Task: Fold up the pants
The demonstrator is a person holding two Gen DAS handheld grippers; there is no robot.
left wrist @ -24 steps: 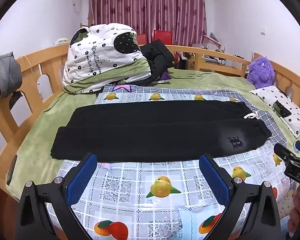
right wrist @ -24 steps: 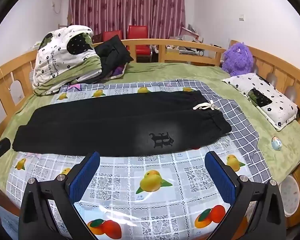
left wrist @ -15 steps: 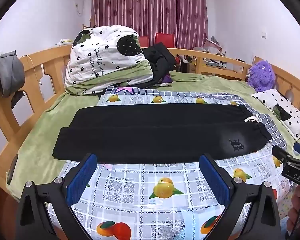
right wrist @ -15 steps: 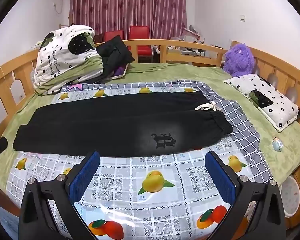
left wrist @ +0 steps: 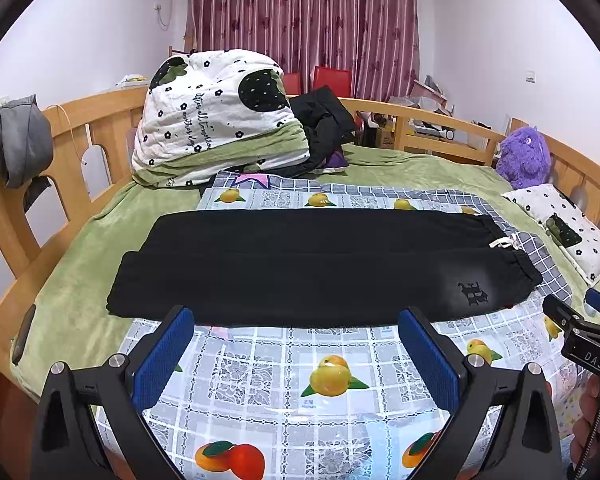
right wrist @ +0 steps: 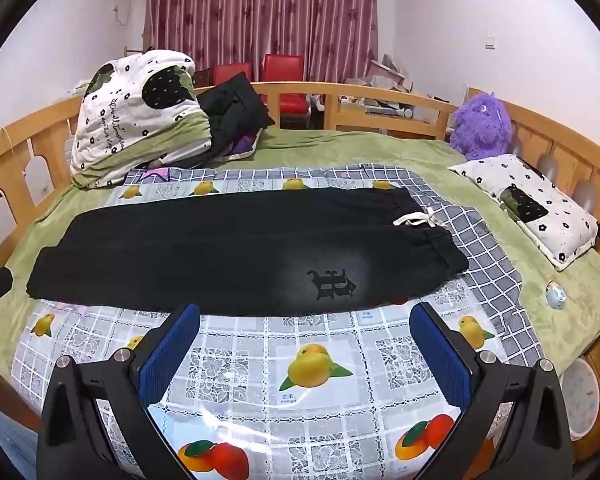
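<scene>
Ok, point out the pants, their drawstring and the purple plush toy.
pants (right wrist: 220, 256): right wrist view, middle of the near leg.
drawstring (right wrist: 418, 220): right wrist view, on the white bow at the waistband.
purple plush toy (right wrist: 482, 126): right wrist view, its furry body.

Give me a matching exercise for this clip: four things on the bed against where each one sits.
Things:
1. black pants
2. purple plush toy
3. folded quilt
4. flowered pillow

Places:
A. far left corner of the bed
B. far right corner, by the rail
C. laid flat across the fruit-print sheet
D. along the right edge, nearer than the plush

Pairs: 1-C, 2-B, 3-A, 4-D
</scene>
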